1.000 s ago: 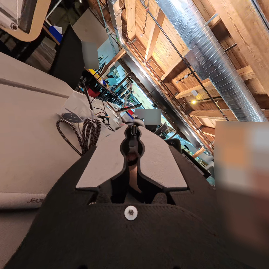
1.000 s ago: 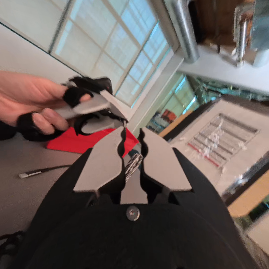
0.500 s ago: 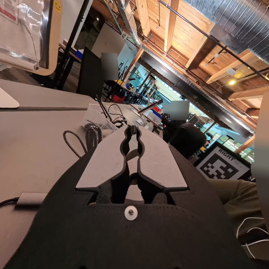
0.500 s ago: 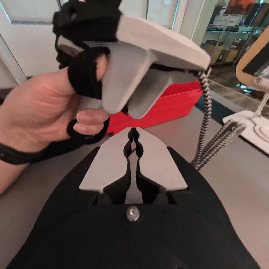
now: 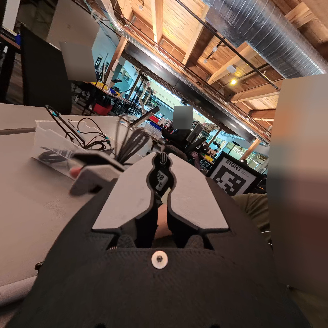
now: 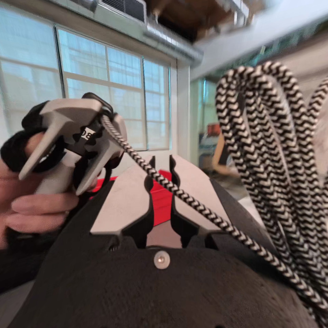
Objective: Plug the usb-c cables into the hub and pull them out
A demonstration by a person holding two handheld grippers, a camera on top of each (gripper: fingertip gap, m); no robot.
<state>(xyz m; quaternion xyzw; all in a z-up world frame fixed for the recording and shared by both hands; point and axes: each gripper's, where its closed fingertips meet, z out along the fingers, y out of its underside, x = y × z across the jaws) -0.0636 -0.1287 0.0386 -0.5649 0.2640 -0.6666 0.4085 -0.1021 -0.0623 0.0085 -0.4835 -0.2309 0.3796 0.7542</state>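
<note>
Left gripper holds cable plug, right gripper empty above the table.
Grey table [image 5: 26, 204] below; braided cable [image 6: 257, 142] loops hang just right of right gripper [image 6: 161, 160], jaws narrowly apart; left gripper [image 5: 163, 158] clamps the cable's plug [image 5: 163, 157] at its tips. Hub not visible.

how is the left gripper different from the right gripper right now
The left gripper is shut on the usb-c plug; the right gripper is open and grips nothing. The braided cable runs from the left gripper and drapes across the right gripper's open fingers. Both have grey fingers on black bodies.
</note>
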